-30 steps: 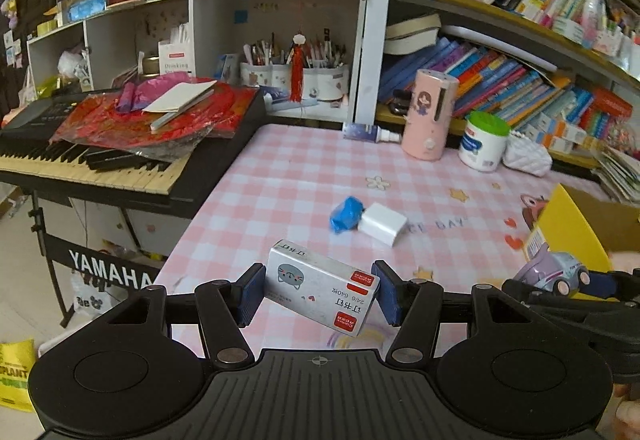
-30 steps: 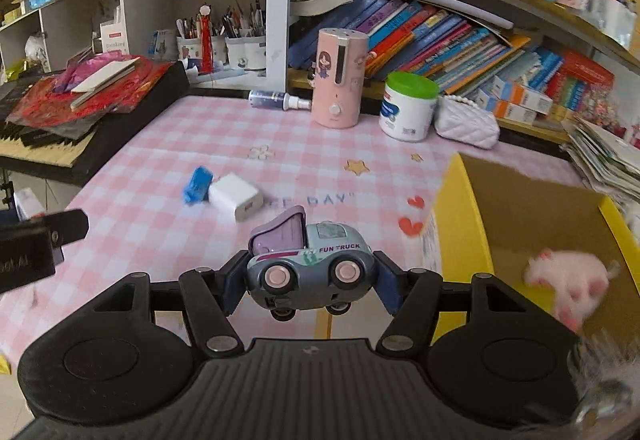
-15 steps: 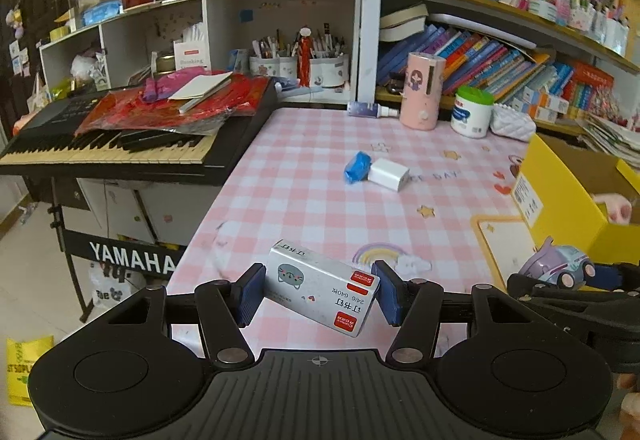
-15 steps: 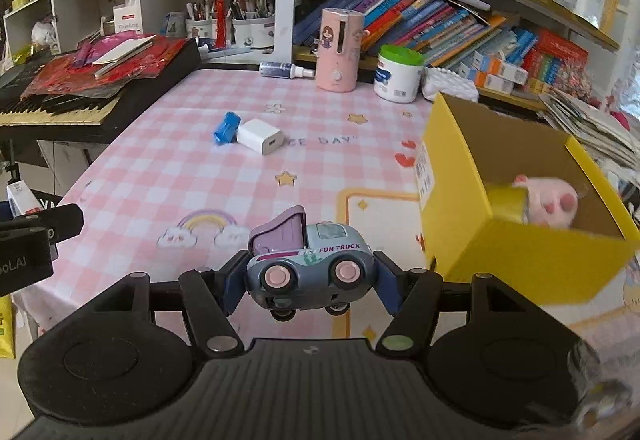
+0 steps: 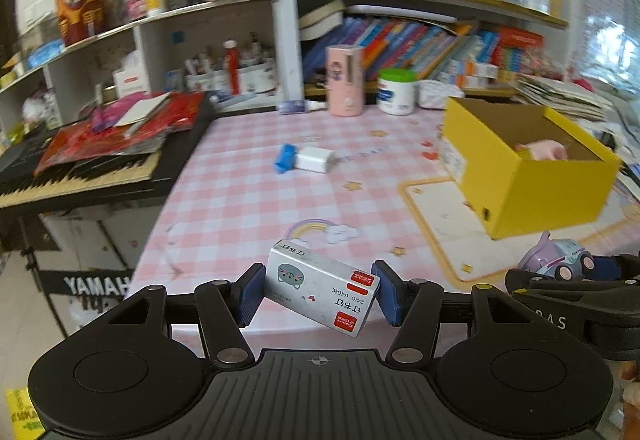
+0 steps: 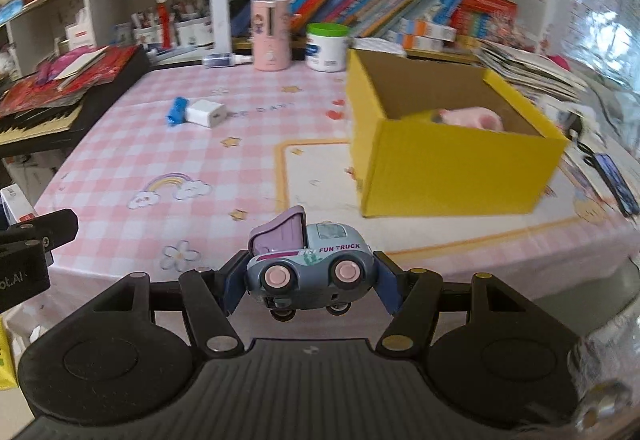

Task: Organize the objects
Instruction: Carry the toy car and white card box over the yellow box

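The left gripper point(image 5: 318, 294) is clamped on a small staple box point(image 5: 322, 286), held tilted between the blue pads above the near edge of the table point(image 5: 240, 200); the box is pale grey-white with a cartoon cat face on its top, red labels at one end and printed characters reading upside down from this view. The right gripper point(image 6: 308, 282) is closed on a toy truck point(image 6: 310, 266), pinched at nose and tail so that it hangs side-on; the truck is pale blue-grey with pink wheel hubs, a raised lilac rear bed and the words FUN TRUCK on its side; it too is clear of the tabletop, over the near edge. In the left wrist view the same truck shows at the right border, in the other tool's grip.

A yellow cardboard box point(image 6: 460, 168) stands open on the pink checked tablecloth, to the right of centre and beyond the truck; inside it lies a pink plush toy point(image 6: 472, 118) against the near wall, with something yellowish beside it that I cannot make out. Well apart, toward the far left of the table, a white charger block point(image 6: 206, 113) lies touching a small blue object point(image 6: 176, 111); along the back edge stand a pink cylindrical container point(image 6: 271, 34) and a white jar with a green lid point(image 6: 327, 47), just beside each other.
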